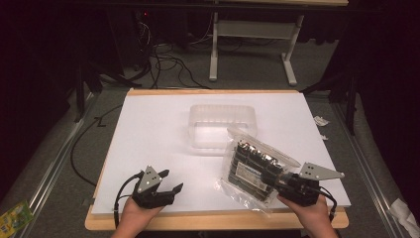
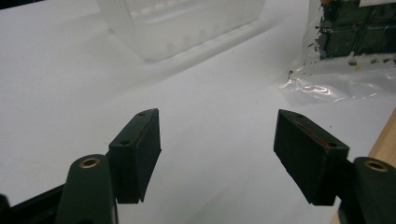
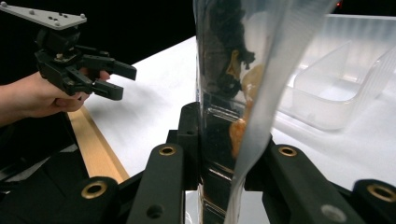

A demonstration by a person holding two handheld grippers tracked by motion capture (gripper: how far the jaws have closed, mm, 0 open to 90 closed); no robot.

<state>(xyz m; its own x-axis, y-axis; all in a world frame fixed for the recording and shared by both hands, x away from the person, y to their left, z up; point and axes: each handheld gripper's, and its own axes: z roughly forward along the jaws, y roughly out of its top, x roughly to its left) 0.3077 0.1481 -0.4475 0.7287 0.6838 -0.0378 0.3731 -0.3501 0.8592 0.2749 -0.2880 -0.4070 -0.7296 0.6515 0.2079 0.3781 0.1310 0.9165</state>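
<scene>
A: High view first: where is the bag [image 1: 255, 168] now?

B: It is at the near right of the counter [image 1: 148, 124], lifted on one side. The right gripper [image 1: 292, 188] has its jaws closed on the bag's near edge. The bag's far corner leans on the tub [image 1: 223, 126].

A: And the left gripper [image 1: 166, 187]?

B: It is near left, jaws wide apart, holding nothing, just above the white sheet.

A: Which step is this, you think?

B: I judge the bag is being carried to the tub. Next move needs to raise it over the near wall and set it inside.

A: Anything in the way?

B: Only this wall. Plastic is loose and can slip. Cables [image 1: 168, 62] and a stand [image 1: 252, 44] on the floor are far away.
</scene>
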